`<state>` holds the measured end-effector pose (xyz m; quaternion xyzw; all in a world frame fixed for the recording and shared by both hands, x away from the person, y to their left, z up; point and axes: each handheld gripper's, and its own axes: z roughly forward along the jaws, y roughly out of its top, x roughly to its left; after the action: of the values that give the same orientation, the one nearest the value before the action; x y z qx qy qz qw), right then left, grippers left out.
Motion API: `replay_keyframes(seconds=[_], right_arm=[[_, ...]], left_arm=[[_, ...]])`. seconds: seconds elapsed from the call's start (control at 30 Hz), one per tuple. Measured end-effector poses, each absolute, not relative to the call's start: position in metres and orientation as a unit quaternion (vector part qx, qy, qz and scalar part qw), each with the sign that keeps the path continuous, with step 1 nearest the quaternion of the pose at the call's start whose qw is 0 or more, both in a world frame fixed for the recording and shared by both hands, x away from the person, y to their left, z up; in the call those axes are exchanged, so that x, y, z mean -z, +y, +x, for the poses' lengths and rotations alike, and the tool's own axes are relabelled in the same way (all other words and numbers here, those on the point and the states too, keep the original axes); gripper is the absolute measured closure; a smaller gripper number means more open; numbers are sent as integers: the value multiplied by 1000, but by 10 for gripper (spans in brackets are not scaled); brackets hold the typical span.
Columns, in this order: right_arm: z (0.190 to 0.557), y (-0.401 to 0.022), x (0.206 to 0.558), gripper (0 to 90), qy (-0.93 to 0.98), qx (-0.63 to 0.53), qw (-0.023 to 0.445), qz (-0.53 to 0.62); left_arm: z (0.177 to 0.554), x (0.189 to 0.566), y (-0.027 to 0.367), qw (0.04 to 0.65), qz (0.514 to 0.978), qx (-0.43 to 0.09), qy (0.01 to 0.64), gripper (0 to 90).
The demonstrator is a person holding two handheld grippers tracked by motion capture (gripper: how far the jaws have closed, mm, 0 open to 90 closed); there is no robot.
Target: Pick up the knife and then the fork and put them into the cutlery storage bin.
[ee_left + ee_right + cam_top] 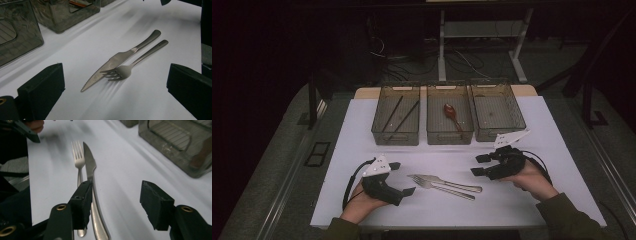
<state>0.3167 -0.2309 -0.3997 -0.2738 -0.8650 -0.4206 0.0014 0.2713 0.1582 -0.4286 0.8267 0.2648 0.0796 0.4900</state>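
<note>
White covering spreads over the table [362,200], which stands in a dim room with cables on the floor behind it. Along its far edge sit three clear bins side by side: the left bin [396,116] holds a pair of dark chopsticks [397,117], the middle bin [450,116] holds a red-brown spoon [451,114], and the right bin [498,111] looks bare inside.

Judging by that layout, the sorting is partly done: two kinds of utensil are binned, while a knife [452,183] and a fork [439,186] lie flat on the table near its front, side by side and touching, between the two hands.

Neither piece is lifted yet. The right tool [478,165] hovers at the handle ends with its jaws half spread and nothing pressed between them; in its own view one jaw sits over the handles, the other well aside. The left tool [402,178] rests near the tine and blade end, jaws wide apart and holding nothing.
</note>
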Motion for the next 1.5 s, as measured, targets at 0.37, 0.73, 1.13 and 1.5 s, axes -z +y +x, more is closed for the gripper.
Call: replay_keyframes(seconds=[0.37,0.73,1.13,1.5], right_arm=[[320,-201,395,495,-897,360,3,-257],[325,-165,401,569,-931,293,9,-218],[329,-131,411,692,-959,225,27,-173],[331,-110,418,721,-975,163,38,-150]], left_arm=[[271,429,158,488,827,-81,266,7],[270,428,157,487,829,-78,264,7],[270,429,156,488,829,-77,264,7],[270,429,156,487,829,-76,263,7]])
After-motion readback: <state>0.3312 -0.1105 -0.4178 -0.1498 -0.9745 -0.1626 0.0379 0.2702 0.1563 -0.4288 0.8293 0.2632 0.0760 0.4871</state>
